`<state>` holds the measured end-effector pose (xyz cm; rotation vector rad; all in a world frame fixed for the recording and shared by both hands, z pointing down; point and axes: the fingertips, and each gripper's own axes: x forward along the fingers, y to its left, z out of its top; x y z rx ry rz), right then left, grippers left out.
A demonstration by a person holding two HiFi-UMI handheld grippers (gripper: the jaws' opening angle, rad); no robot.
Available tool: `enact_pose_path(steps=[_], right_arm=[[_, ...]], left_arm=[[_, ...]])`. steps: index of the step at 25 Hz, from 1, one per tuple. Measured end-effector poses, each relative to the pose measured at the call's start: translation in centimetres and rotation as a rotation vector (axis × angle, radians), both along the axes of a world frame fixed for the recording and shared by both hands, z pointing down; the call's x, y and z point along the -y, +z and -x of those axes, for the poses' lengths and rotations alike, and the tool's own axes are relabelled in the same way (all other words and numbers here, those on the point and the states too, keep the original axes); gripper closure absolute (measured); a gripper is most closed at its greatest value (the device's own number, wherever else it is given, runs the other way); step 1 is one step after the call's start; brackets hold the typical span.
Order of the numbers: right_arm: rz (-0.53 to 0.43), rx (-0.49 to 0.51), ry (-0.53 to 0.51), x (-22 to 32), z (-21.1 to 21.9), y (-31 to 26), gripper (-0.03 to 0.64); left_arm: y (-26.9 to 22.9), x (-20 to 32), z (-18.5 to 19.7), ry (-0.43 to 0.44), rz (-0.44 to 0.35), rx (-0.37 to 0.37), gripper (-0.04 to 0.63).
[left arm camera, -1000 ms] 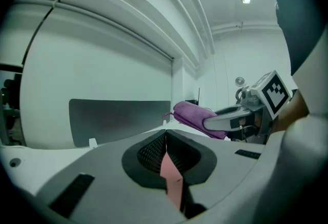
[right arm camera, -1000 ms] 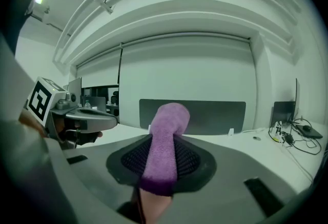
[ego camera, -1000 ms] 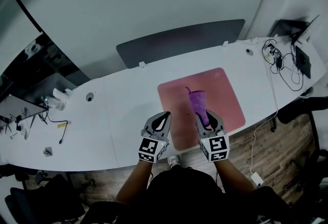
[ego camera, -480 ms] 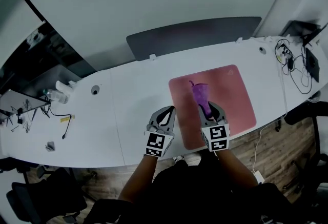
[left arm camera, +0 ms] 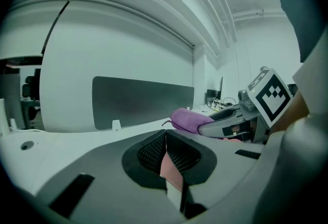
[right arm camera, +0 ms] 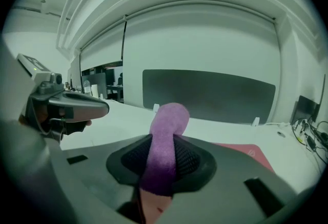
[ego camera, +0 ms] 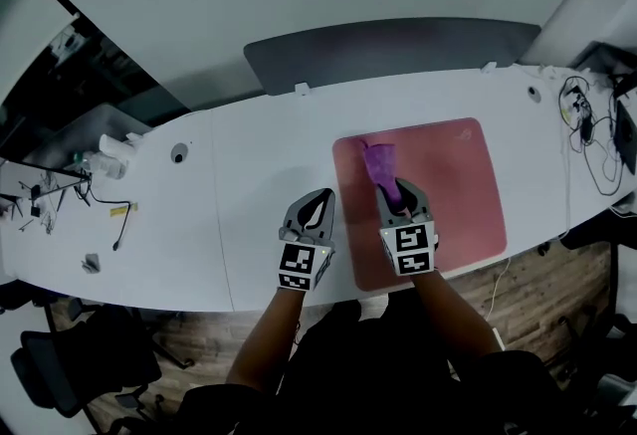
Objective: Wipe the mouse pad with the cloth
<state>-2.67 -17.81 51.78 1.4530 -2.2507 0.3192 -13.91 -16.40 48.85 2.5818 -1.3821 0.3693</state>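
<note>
The right gripper (ego camera: 392, 196) has its fingers clamped on the purple cloth (ego camera: 379, 162), and the cloth's free end lies forward on the left part of the pink mouse pad (ego camera: 453, 186). The left gripper (ego camera: 318, 201) is just beside the pad's left edge over the white bench (ego camera: 249, 184), fingers pressed together with nothing between them. Cables (ego camera: 587, 139) lie at the bench's far right end.

Left tongs (ego camera: 320, 200) closed, empty, right tongs (ego camera: 394, 194) clamped on cloth (ego camera: 378, 162), forearms parallel

Near end of cloth (ego camera: 378, 162) hidden in jaws of right gripper (ego camera: 396, 196). Cables (ego camera: 589, 140) cut off at right edge. Clutter (ego camera: 42, 205) far left too small to identify.
</note>
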Motion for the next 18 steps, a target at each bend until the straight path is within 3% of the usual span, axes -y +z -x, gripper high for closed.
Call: enact_pose_path(steps=[7,18], right_arm=[[0.053,-0.008,-0.036,2.6,1.8,3.1,0.502],[0.113,-0.058,-0.055,5.3,5.4,6.9,0.502]], left_arm=[[1.6,2.3,0.6,-0.049,0.044,-0.026,0.574],[3.7,1.8,2.7,-0.145,0.119,-0.053,0.574]])
